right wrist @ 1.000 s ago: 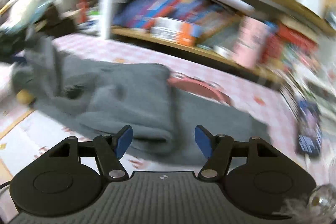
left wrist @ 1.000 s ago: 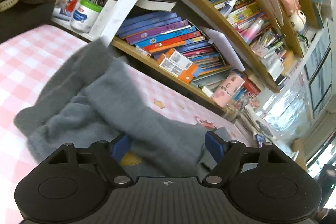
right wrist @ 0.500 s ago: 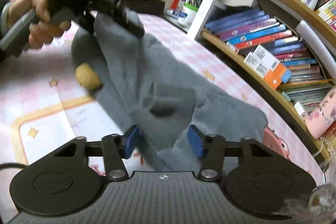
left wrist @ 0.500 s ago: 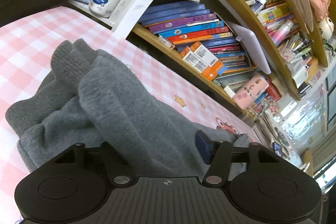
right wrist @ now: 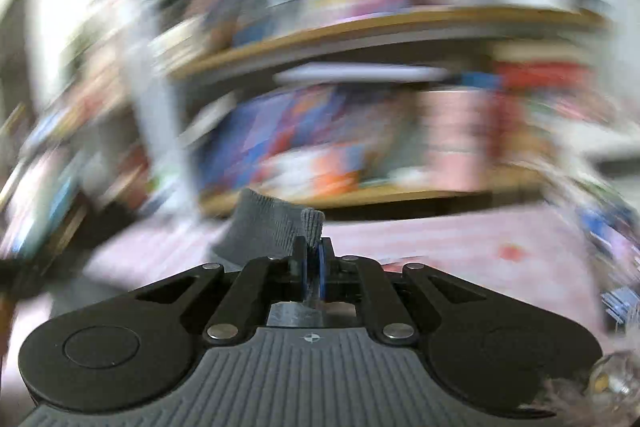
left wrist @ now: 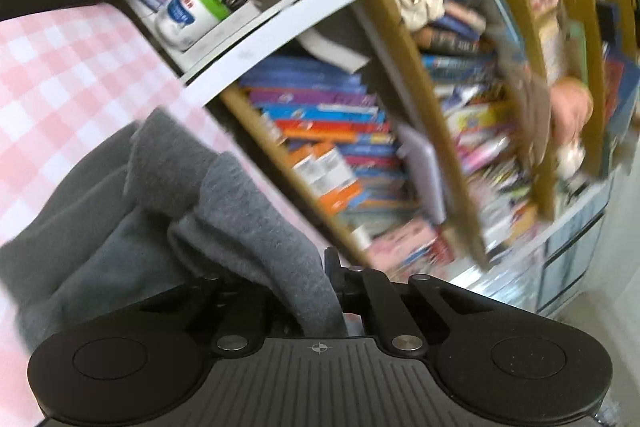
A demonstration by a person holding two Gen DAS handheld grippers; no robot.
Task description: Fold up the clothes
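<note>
A grey knitted garment point(left wrist: 168, 195) lies bunched on the pink checked tablecloth point(left wrist: 52, 75). In the left wrist view a thick fold of it runs down between the jaws of my left gripper point(left wrist: 316, 283), which is shut on it; the fabric hides the left finger. In the right wrist view my right gripper point(right wrist: 314, 259) is shut on a ribbed grey edge of the garment point(right wrist: 272, 223), which sticks up above the blue pads point(right wrist: 323, 267). That view is heavily motion-blurred.
A wooden bookshelf point(left wrist: 332, 131) packed with books runs along the far edge of the table. A white jar with a green lid point(left wrist: 188, 15) and a holder of pens stand at the back left. A white post point(left wrist: 304, 7) crosses in front of the shelf.
Both grippers have closed on the grey garment. The right gripper is swinging fast, its view now blurred, and the cloth is lifted with it. The left view has tilted.
</note>
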